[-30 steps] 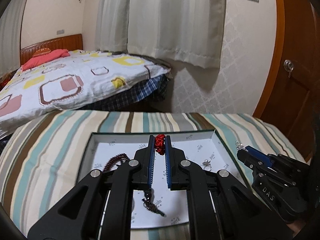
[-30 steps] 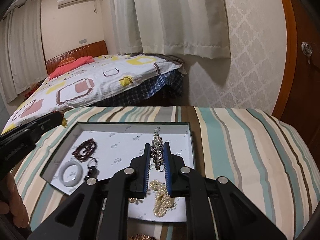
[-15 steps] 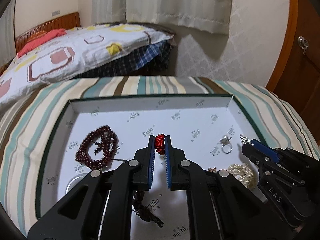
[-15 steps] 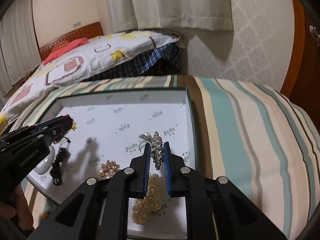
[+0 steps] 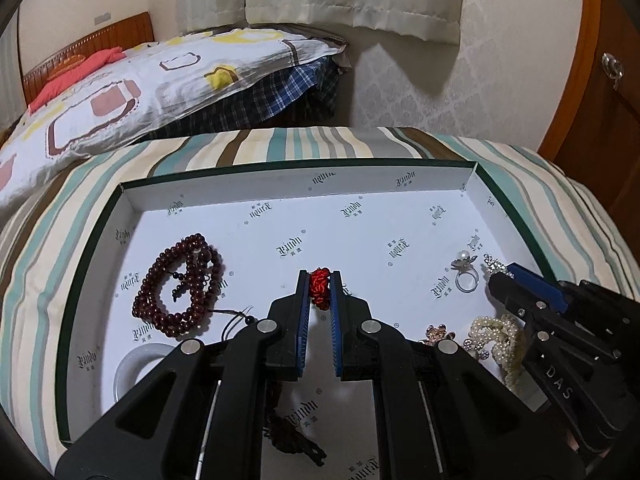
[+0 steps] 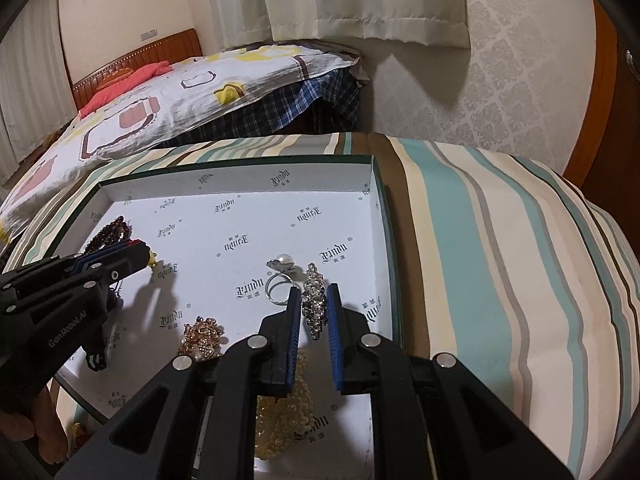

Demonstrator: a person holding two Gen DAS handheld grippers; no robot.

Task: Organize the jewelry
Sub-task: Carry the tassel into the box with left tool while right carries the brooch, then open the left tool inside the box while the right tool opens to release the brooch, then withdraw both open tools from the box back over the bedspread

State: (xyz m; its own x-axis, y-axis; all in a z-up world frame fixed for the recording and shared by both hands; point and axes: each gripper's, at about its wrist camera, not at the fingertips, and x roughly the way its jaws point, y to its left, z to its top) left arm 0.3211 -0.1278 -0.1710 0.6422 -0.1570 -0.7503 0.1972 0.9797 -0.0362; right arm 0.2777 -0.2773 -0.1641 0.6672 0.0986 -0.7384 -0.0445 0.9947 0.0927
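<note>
My left gripper is shut on a red knotted cord piece, low over the white-lined tray. Dark cord and a tassel trail under its fingers. My right gripper is shut on a sparkly rhinestone piece, low over the tray near its right wall. Lying in the tray are a dark red bead bracelet, a pale bangle, a pearl ring, a gold bead piece and a pearl strand.
The tray rests on a striped cushion. Beyond it stand a bed with a patterned quilt, a curtain and a papered wall. A wooden door is at the right. A hand holds the left gripper's handle.
Both grippers have come down toward the tray and tilted more steeply, most of it in the first half second. Each keeps hold of its piece.
</note>
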